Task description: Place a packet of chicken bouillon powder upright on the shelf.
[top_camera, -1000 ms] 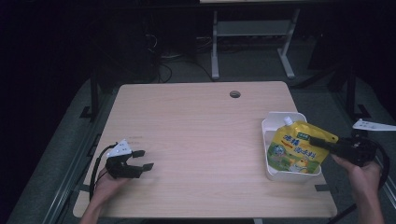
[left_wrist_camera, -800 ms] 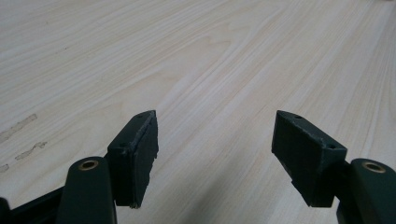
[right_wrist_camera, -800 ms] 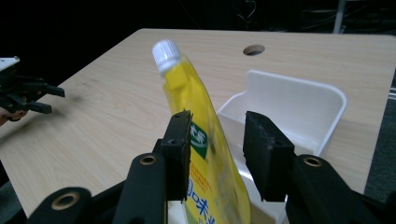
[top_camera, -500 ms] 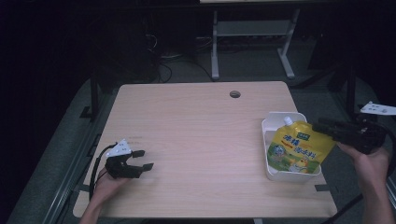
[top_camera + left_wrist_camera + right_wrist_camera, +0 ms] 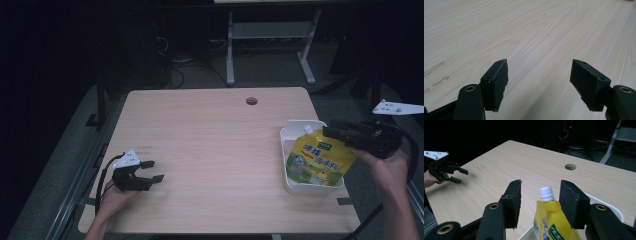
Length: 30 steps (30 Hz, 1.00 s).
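— What's at the near left?
— The left gripper (image 5: 150,171) lies low on the table (image 5: 210,145), jaws wide apart, holding nothing, the hand (image 5: 112,197) behind it.
— And right?
— The right gripper (image 5: 334,131) hovers above the tub (image 5: 292,180), jaws parted either side of the yellow pouch's (image 5: 320,160) white cap (image 5: 546,193), apparently not touching it.

- Pouch (image 5: 551,225): lower part cut off by bottom edge in right gripper view; in high view its right edge is covered by the right gripper (image 5: 336,133).
- Print on pouch too small to read.
- White tub (image 5: 292,176): inside mostly hidden by pouch.
- Left hand (image 5: 111,196): largely under the left gripper (image 5: 153,171), forearm cut by bottom edge.
- Background behind table (image 5: 210,130) too dark to make out.
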Each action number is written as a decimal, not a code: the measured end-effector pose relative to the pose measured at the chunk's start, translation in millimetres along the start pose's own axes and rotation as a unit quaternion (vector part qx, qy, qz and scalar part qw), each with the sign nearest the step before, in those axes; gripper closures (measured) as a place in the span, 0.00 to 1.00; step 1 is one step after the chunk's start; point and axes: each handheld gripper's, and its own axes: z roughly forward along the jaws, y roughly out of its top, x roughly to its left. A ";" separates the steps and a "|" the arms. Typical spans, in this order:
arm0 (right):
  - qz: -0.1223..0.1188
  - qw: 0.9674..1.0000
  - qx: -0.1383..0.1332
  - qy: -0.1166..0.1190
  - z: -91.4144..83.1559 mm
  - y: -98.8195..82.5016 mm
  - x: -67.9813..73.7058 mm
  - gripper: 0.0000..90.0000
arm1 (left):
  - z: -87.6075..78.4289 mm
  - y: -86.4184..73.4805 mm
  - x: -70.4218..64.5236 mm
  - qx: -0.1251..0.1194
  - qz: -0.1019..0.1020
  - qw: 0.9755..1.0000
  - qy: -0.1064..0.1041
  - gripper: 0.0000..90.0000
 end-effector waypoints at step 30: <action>-0.031 0.996 0.059 0.063 71.2 -6.8 56.6 0.47 | -0.4 0.0 -0.8 -0.001 0.000 1.000 -0.004 0.33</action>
